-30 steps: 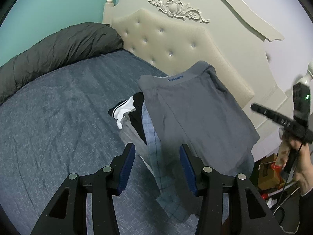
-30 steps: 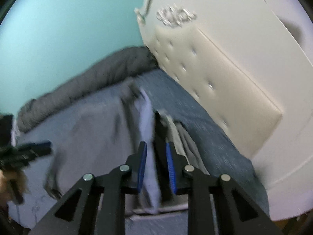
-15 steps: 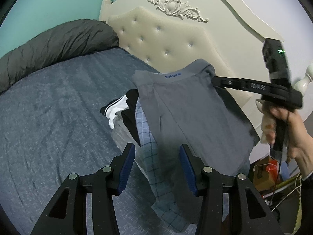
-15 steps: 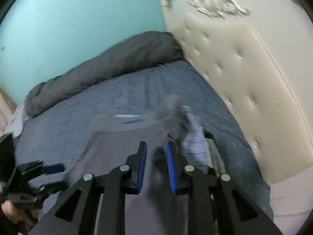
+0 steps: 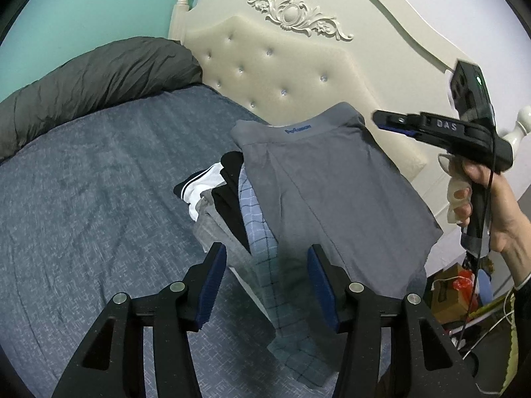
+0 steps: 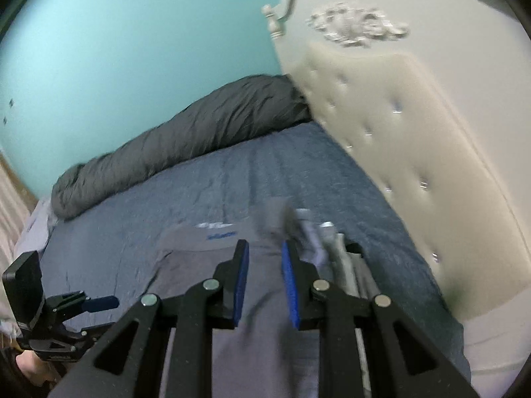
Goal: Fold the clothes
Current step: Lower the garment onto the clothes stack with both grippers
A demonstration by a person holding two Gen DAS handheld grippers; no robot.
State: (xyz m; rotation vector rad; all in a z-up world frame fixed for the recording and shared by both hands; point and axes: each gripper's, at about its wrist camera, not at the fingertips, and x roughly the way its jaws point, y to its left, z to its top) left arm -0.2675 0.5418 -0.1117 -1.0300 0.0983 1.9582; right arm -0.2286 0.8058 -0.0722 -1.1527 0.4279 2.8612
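Observation:
Grey shorts [image 5: 332, 192] with a blue logo on the waistband lie flat on top of a stack of folded clothes at the bed's corner by the headboard. Under them a blue plaid garment [image 5: 255, 219] hangs over the edge, beside black, grey and white-striped pieces [image 5: 199, 189]. My left gripper [image 5: 267, 278] hovers open over the stack's near side, holding nothing. My right gripper [image 5: 378, 119], held in a hand, floats just right of the waistband without touching it. In the blurred right wrist view its fingers [image 6: 265, 282] stand narrowly apart above the shorts [image 6: 186, 265], with nothing between them.
A blue-grey bedspread [image 5: 99, 182] covers the bed. A rolled dark grey duvet [image 5: 93, 79] lies along the teal wall. The cream tufted headboard [image 5: 282, 66] stands right behind the stack. A cardboard box [image 5: 451, 292] and cables sit on the floor at the right.
The right gripper came in from the right to the shorts' waistband corner, then drew back slightly to the right. The left gripper stayed open and shifted only a little.

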